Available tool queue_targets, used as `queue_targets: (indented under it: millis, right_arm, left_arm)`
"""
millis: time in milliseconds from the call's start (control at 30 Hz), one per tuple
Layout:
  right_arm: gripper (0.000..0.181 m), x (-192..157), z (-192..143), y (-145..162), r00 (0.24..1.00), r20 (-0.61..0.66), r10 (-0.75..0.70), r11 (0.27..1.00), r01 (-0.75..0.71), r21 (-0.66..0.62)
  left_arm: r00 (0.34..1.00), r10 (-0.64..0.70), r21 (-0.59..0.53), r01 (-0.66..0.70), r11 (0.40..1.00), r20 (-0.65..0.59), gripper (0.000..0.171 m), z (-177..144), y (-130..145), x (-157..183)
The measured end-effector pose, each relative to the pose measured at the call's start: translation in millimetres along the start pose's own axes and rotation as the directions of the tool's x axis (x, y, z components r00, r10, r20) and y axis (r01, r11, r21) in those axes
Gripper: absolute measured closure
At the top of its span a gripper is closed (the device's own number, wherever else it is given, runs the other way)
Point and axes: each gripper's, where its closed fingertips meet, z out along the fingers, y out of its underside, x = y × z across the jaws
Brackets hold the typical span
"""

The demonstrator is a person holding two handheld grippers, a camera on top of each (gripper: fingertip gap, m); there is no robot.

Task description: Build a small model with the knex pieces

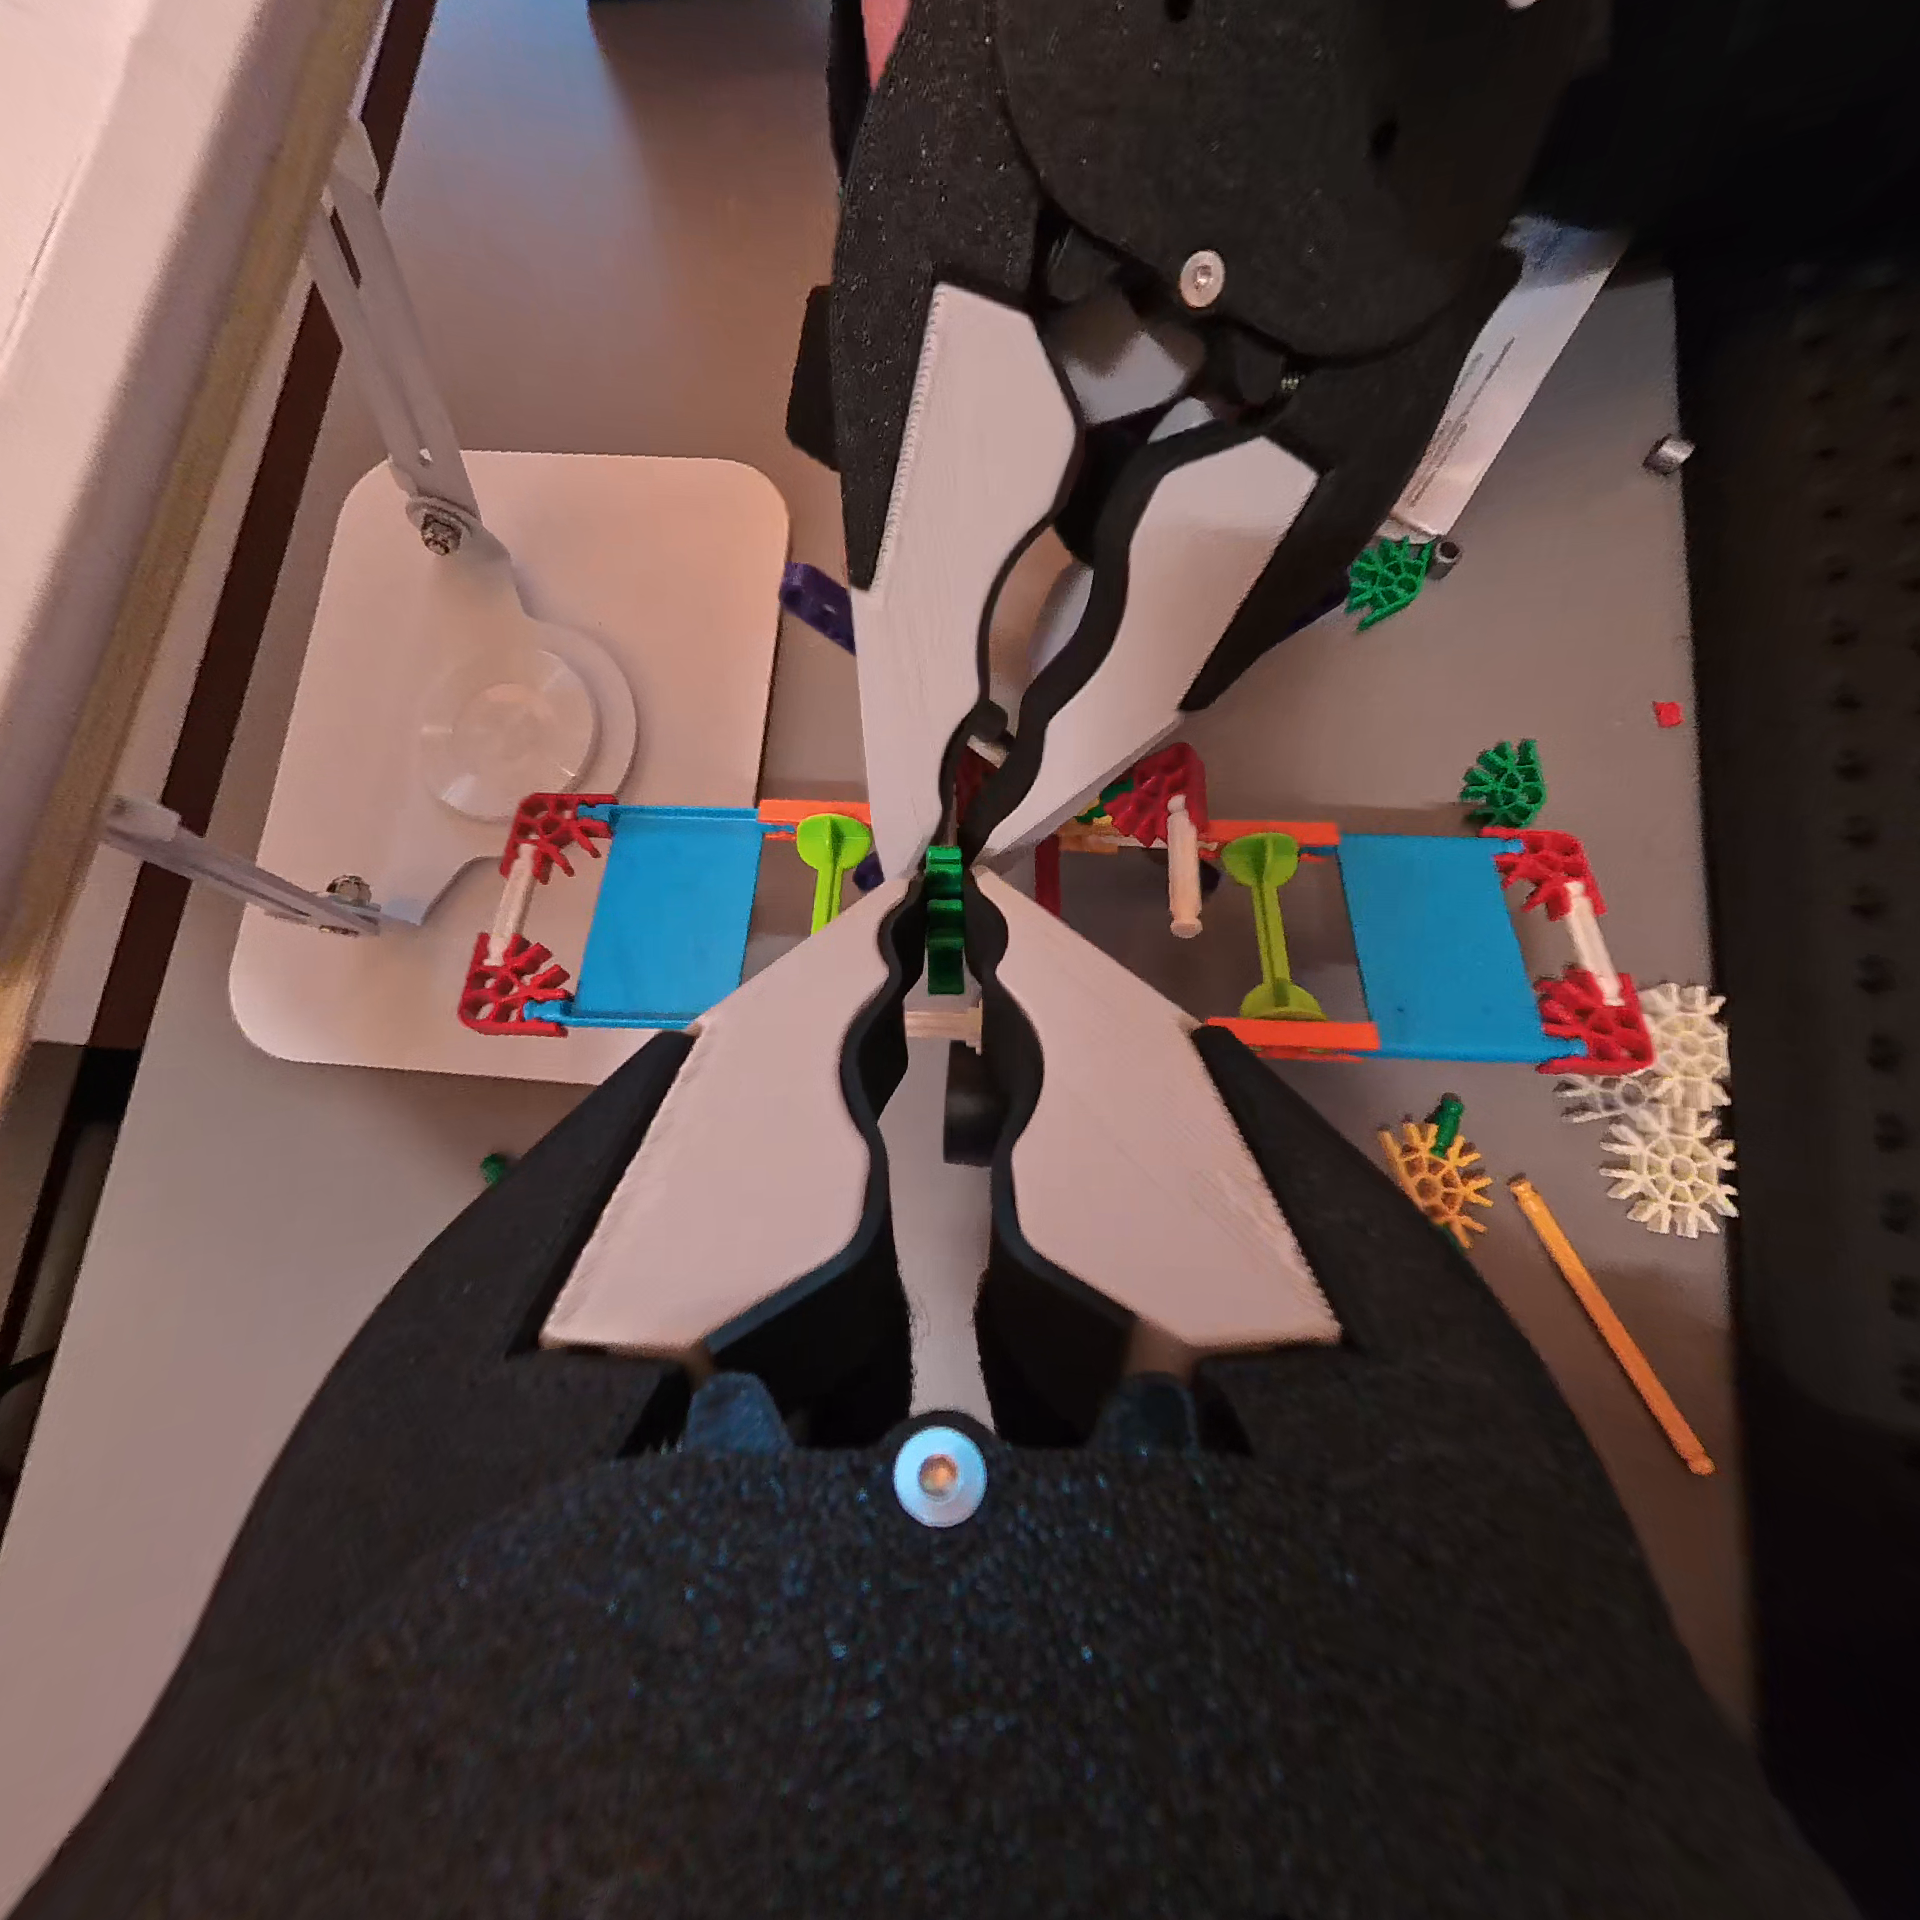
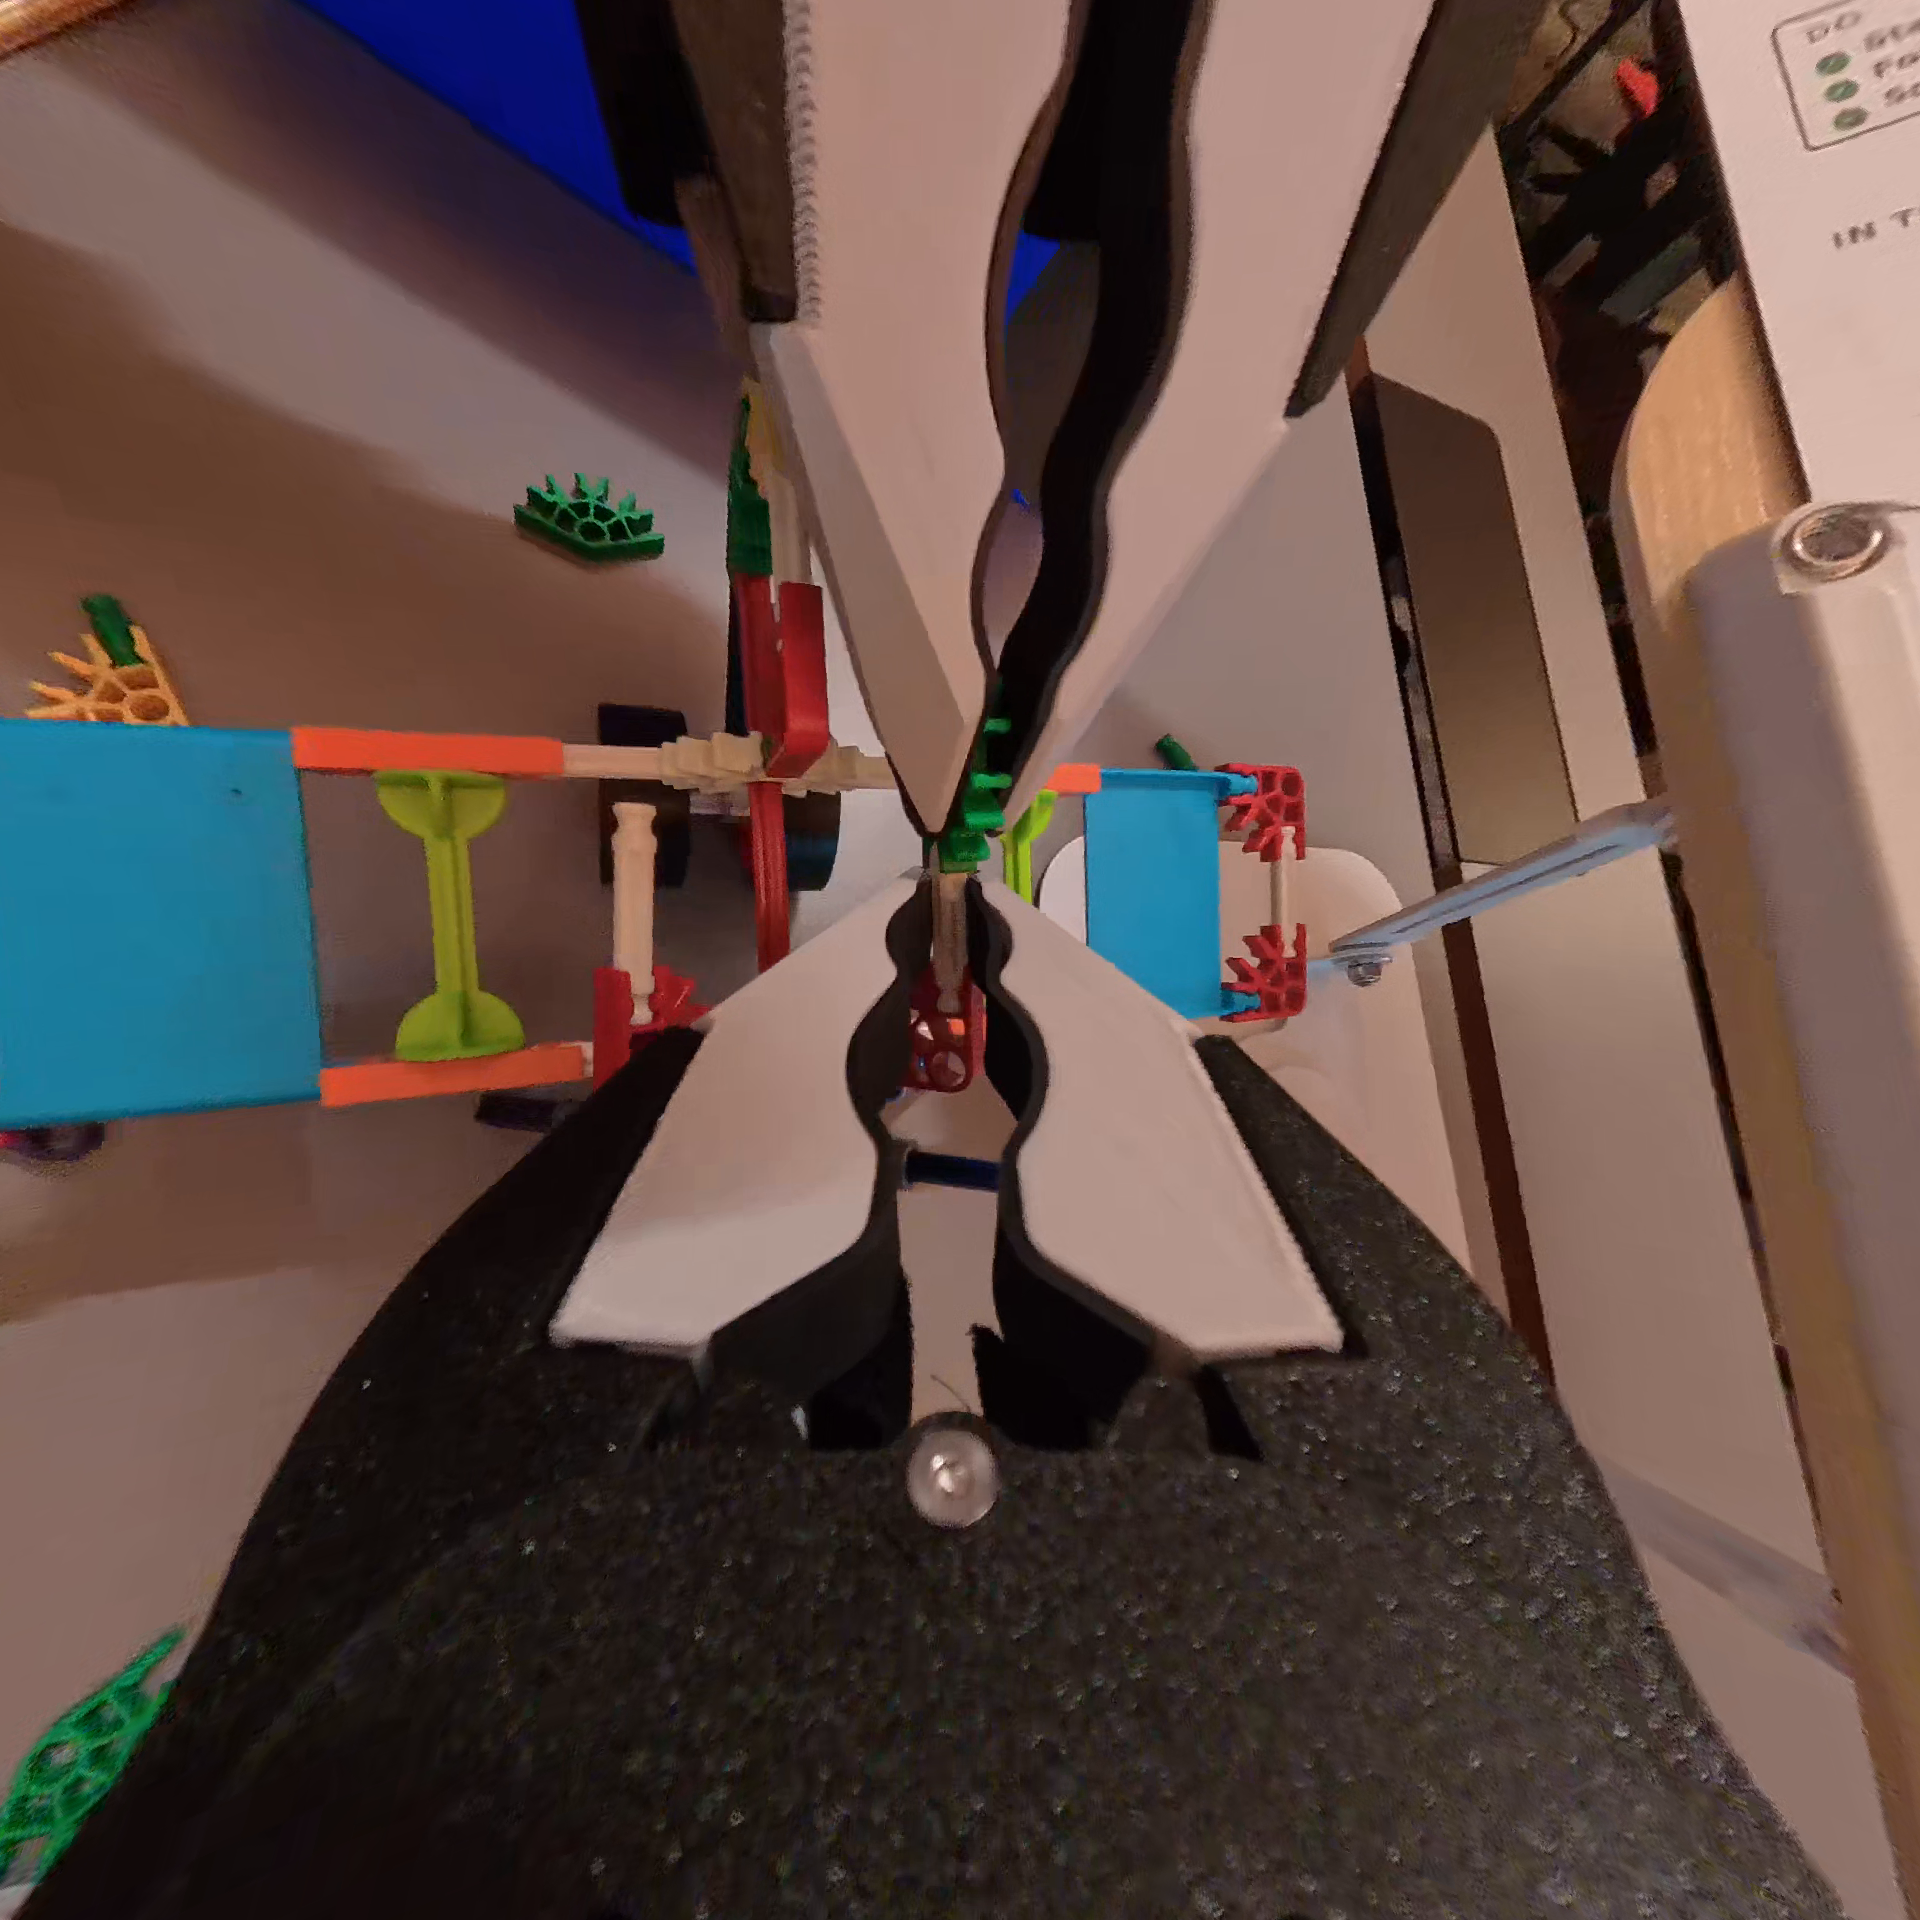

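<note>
A construction-toy frame of blue panels (image 1: 670,914), red corner connectors (image 1: 1553,868), orange rods and lime spools (image 1: 1268,925) lies on the grey table. My left gripper (image 1: 942,881) is shut on a green connector (image 1: 940,920) at the frame's middle. My right gripper (image 1: 961,826) comes in from the far side, its tips almost touching the left's. In the right wrist view my right gripper (image 2: 948,883) is shut on a short white rod (image 2: 948,935) that runs up to the green connector (image 2: 977,821), with a red connector (image 2: 945,1029) behind it. The left gripper (image 2: 971,816) faces it from above.
A white stand base (image 1: 520,582) with metal arms sits under the frame's left end, beside a white wall. Loose pieces lie at the right: green connectors (image 1: 1504,784), white snowflake connectors (image 1: 1673,1143), a yellow connector (image 1: 1439,1179) and an orange rod (image 1: 1605,1330). The grippers are tip to tip, or close to it.
</note>
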Motion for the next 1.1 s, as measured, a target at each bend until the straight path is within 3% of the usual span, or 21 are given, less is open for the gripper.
queue_targets:
  millis: [233, 367, 467, 667, 967, 1100]
  right_arm:
    - [0.178, -8.4, -5.4, -14.0, 0.997, 0.061, -0.035, 0.987, 0.025, 0.157]
    - [0.179, -21.9, -13.5, -24.3, 0.988, 0.129, -0.09, 0.971, 0.058, 0.234]
    - [0.178, -29.7, -16.6, -26.2, 0.979, 0.161, -0.125, 0.963, 0.08, 0.259]
    - [0.178, -42.6, -22.7, -25.8, 0.96, 0.224, -0.167, 0.953, 0.098, 0.288]
    - [0.176, -55.4, -31.9, -27.6, 0.935, 0.297, -0.195, 0.94, 0.092, 0.328]
    - [0.177, -45.5, -27.7, -22.9, 0.953, 0.259, -0.156, 0.956, 0.079, 0.284]
  left_arm:
    - [0.984, -0.013, 0.148, 0.04, 0.988, -0.175, 0.167, -9.1, -2.5, 9.4]
    - [0.938, 0.0, 0.249, 0.091, 0.964, -0.346, 0.167, -16.7, -4.5, 23.9]
    - [0.906, 0.016, 0.262, 0.105, 0.959, -0.424, 0.166, -17.6, -4.4, 31.5]
    - [0.883, 0.051, 0.214, 0.057, 0.975, -0.467, 0.166, -14.6, -4.5, 43.3]
    - [0.844, 0.11, 0.282, 0.051, 0.958, -0.526, 0.166, -14.4, -9.5, 56.0]
    - [0.894, 0.05, 0.262, 0.076, 0.962, -0.446, 0.167, -11.4, -9.1, 46.1]
